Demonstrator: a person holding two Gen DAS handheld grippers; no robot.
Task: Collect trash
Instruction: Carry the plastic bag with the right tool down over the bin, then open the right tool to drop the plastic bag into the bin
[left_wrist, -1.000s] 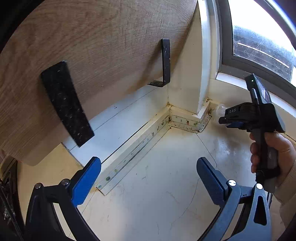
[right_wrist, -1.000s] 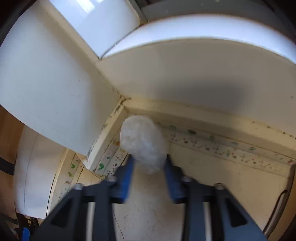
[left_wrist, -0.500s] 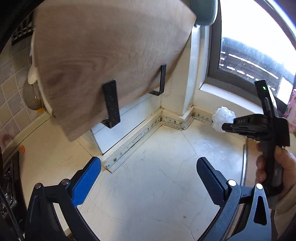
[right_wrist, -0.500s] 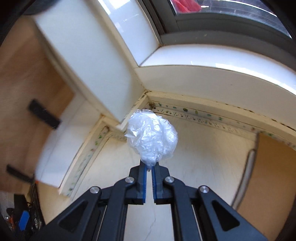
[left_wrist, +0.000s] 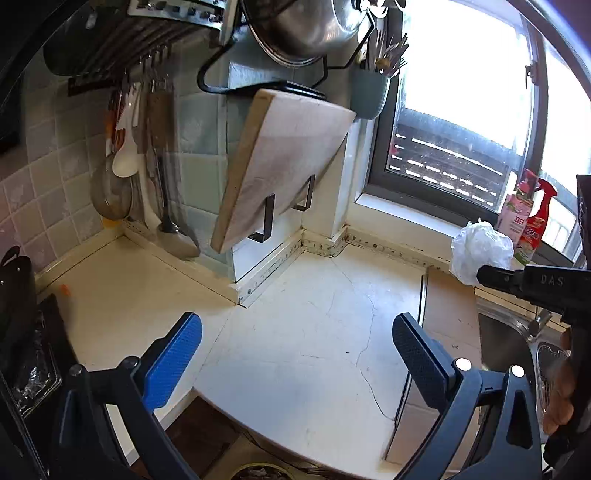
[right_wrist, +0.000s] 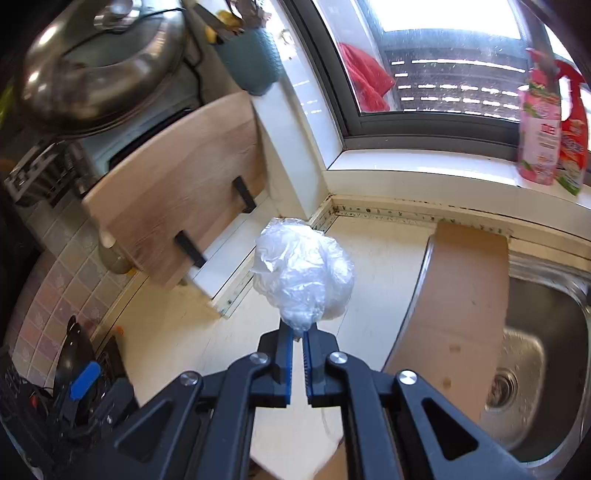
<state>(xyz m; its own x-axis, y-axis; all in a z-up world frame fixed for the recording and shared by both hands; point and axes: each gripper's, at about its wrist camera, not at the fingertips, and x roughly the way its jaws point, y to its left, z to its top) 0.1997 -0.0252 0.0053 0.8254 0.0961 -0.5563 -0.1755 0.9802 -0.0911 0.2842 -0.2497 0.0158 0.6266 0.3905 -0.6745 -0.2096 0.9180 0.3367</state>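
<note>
A crumpled ball of clear plastic wrap (right_wrist: 303, 275) hangs above the cream countertop (right_wrist: 373, 258), pinched at its lower end by my right gripper (right_wrist: 298, 332), whose blue pads are shut on it. In the left wrist view the same plastic ball (left_wrist: 480, 251) shows at the right edge, in front of the right gripper's black body (left_wrist: 532, 284) held by a hand (left_wrist: 561, 391). My left gripper (left_wrist: 295, 354) stands open over the countertop (left_wrist: 295, 325) with nothing between its fingers.
A wooden cutting board (left_wrist: 280, 162) leans in black brackets at the wall corner. Pots and utensils hang above it. A steel sink (right_wrist: 535, 350) lies right, partly covered by a brown board (right_wrist: 461, 295). Spray bottles (right_wrist: 550, 122) stand on the windowsill. A stove edge (left_wrist: 22, 332) is at left.
Both grippers have pulled back and risen away from the wall corner. The right gripper closed on the plastic ball and lifted it off the counter; much more of the kitchen now shows.
</note>
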